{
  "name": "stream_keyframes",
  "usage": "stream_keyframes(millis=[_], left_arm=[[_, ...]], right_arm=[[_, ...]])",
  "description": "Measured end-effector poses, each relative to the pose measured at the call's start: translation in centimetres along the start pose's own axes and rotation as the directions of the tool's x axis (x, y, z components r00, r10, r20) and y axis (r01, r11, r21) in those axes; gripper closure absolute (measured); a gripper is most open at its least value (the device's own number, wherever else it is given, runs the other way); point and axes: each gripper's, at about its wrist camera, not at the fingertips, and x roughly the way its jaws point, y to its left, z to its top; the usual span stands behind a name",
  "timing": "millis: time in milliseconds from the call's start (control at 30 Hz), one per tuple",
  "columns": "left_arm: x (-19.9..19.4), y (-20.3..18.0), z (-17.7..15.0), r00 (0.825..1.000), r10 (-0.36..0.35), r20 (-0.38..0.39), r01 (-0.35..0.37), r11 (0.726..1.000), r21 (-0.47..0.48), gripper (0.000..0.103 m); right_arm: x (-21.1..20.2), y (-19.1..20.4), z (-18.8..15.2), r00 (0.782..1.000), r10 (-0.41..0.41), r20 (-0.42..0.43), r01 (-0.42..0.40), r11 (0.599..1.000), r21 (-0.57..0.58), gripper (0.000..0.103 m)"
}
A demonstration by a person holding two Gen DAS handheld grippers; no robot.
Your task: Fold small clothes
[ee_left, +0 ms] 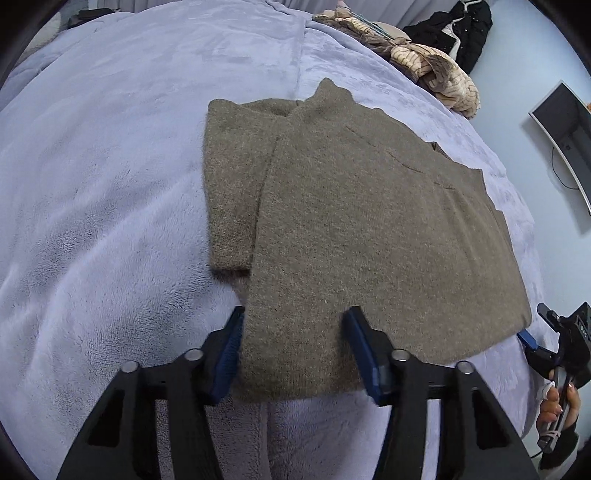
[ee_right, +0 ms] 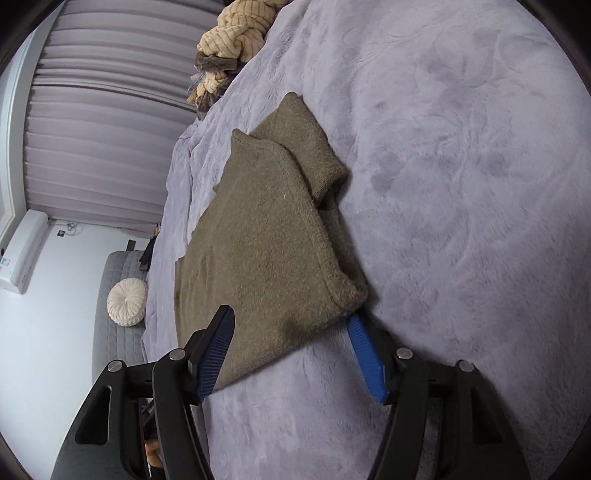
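Left wrist view shows the left gripper (ee_left: pixel 295 347) astride the sweater's (ee_left: pixel 354 221) near hem on the blanket (ee_left: pixel 110 184), jaws apart and not yet pinching. At the hem's right corner the right gripper (ee_right: pixel 291 350) also stands open, likely so both can lift the hem and fold it far

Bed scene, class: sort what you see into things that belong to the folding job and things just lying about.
Job:
- sweater
- left gripper, at its hem
- right gripper, at its corner
- blanket, the folding surface

Lying about:
- striped clothes
- black jacket
- monitor
- round cushion
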Motion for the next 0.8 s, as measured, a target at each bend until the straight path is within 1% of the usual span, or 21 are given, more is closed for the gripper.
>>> stream_keyframes(millis=[33,67,100,133,167,267,333,367,433,500,600,667,733,767,800], left_arm=[[0.1,0.1,0.2,1.0,0.0,0.0,0.0,1.0,-0.009,0.082],[0.0,0.3,0.3,1.0,-0.018,-0.003,0.018,1.0,-0.023,0.085],[-0.4,0.5,0.3,0.999,-0.034,0.002,0.034,0.999,-0.039,0.086],[-0.9,0.5,0.3,0.999,-0.047,0.013,0.048,0.998,-0.041,0.086],[-1.7,0.5,0.1,0.998,-0.055,0.031,0.056,0.998,-0.033,0.086],[-3.1,0.9,-0.7,0.997,-0.055,0.057,0.056,0.998,-0.016,0.088],[-2.2,1.5,-1.8,0.999,-0.027,0.035,0.028,0.999,-0.026,0.093],[-1.5,1.8,-2.4,1.0,-0.017,0.022,0.018,1.0,-0.025,0.093],[-0.9,2.2,-3.1,0.999,-0.024,0.033,0.025,0.999,-0.035,0.093],[-1.4,2.0,-3.1,0.999,-0.018,0.046,0.019,1.0,-0.025,0.093],[-2.2,1.8,-3.4,0.998,0.002,0.057,-0.003,1.0,0.011,0.093],[-2.7,2.0,-3.6,0.997,-0.007,0.071,0.006,1.0,0.012,0.093],[-2.9,2.4,-3.6,0.997,-0.025,0.075,0.026,1.0,-0.012,0.093],[-2.8,2.5,-3.6,0.997,-0.028,0.074,0.03,0.999,-0.025,0.093],[-2.6,2.5,-3.6,0.997,-0.026,0.074,0.028,0.999,-0.032,0.093]], right_arm=[[0.4,0.1,0.2,1.0,-0.001,0.006,0.001,1.0,-0.002,0.04],[0.9,0.5,0.5,1.0,-0.012,0.009,0.012,1.0,-0.018,0.071],[1.3,0.8,0.5,0.999,-0.045,-0.001,0.044,0.998,-0.035,0.094],[1.8,1.1,0.6,0.996,-0.083,-0.011,0.083,0.995,-0.05,0.094],[1.8,1.4,0.6,0.995,-0.097,-0.01,0.096,0.993,-0.062,0.094],[1.0,2.2,0.6,0.994,-0.11,0.006,0.109,0.987,-0.12,0.094],[0.9,1.6,0.5,0.989,-0.149,0.005,0.148,0.979,-0.141,0.094],[1.2,1.0,0.4,0.986,-0.166,-0.003,0.164,0.976,-0.144,0.094],[1.7,-0.2,0.3,0.986,-0.166,-0.009,0.163,0.977,-0.134,0.095],[1.6,0.0,0.4,0.986,-0.167,-0.003,0.165,0.977,-0.138,0.095],[1.0,1.0,0.2,0.979,-0.206,-0.001,0.202,0.959,-0.201,0.093],[0.5,1.3,0.1,0.981,-0.196,-0.018,0.187,0.956,-0.225,0.087],[-0.4,1.4,-0.3,0.984,-0.174,-0.031,0.162,0.958,-0.236,0.082],[-0.8,1.5,-0.5,0.985,-0.169,-0.035,0.155,0.957,-0.245,0.072],[-1.2,1.7,-0.7,0.985,-0.17,-0.035,0.155,0.954,-0.257,0.061]])
